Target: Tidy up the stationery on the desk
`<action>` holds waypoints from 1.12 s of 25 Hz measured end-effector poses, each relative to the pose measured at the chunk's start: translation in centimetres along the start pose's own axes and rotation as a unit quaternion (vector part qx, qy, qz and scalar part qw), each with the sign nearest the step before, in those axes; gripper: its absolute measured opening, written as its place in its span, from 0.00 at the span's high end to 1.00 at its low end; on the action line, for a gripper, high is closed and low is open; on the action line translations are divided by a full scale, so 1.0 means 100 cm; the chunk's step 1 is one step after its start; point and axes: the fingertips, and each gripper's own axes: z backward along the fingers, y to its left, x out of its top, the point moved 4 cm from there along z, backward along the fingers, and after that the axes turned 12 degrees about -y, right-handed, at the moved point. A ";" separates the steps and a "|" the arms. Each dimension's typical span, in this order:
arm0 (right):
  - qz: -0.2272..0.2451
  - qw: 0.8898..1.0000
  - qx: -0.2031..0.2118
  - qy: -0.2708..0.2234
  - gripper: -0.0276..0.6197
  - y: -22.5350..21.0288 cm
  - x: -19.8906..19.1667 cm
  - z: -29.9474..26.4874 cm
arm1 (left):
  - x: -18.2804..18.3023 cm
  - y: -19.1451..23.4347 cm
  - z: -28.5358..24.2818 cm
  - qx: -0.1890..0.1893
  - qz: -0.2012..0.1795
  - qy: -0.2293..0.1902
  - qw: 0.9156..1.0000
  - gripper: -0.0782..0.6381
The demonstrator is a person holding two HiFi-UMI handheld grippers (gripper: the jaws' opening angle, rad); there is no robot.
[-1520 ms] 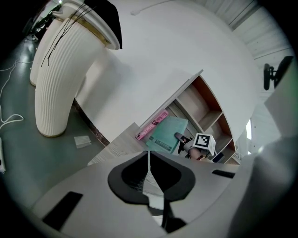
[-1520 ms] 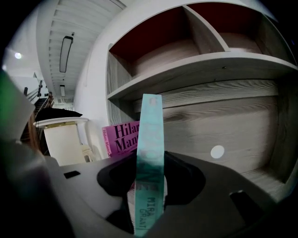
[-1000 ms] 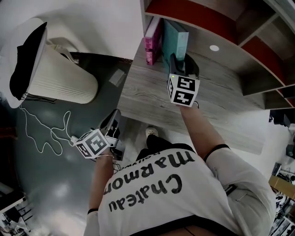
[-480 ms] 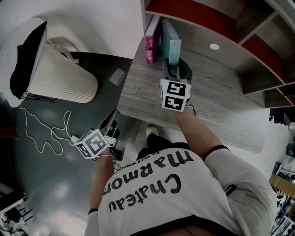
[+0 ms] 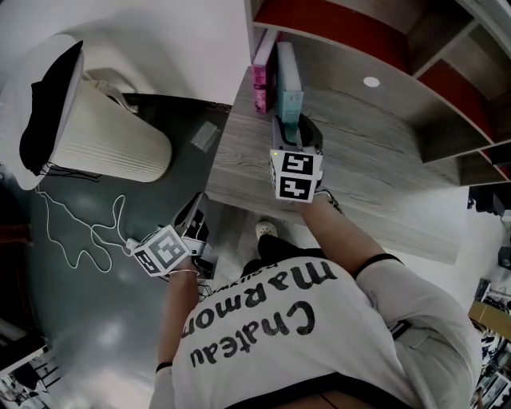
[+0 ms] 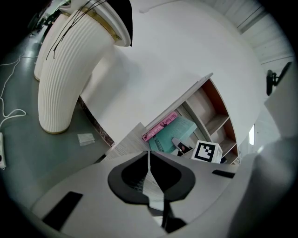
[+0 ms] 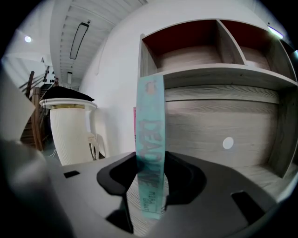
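A teal book (image 5: 289,76) stands on its edge on the grey wooden desk (image 5: 367,160), close beside a pink book (image 5: 263,72) at the desk's left end. My right gripper (image 5: 291,132) is shut on the teal book's near end. In the right gripper view its spine (image 7: 150,139) rises upright between the jaws of the right gripper (image 7: 150,186). My left gripper (image 5: 194,214) hangs below the desk's front edge, over the floor. In its own view the left gripper (image 6: 149,160) is shut with nothing in it, and the teal book (image 6: 174,135) and pink book (image 6: 160,126) show ahead.
A shelf unit (image 5: 383,24) with red-backed compartments stands behind the desk. A small white disc (image 5: 371,82) lies on the desk to the right of the books. On the floor at left are a white ribbed bin (image 5: 104,136) draped with black cloth and a white cable (image 5: 80,232).
My right gripper has carried the teal book leftwards and turned it edge-on, closer to the pink book. The left gripper has stayed in place.
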 end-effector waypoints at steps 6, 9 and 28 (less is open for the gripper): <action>-0.002 1.000 0.018 0.025 0.65 0.011 -0.009 -0.003 | 0.003 0.008 0.000 0.010 0.002 -0.005 1.000 0.85; -0.002 0.999 0.024 0.036 0.65 0.018 -0.013 -0.005 | 0.003 0.010 0.001 0.013 0.004 -0.003 1.000 0.85; -0.006 0.998 0.024 0.052 0.64 0.031 -0.015 -0.023 | 0.030 0.024 -0.003 0.011 0.007 -0.020 1.000 0.85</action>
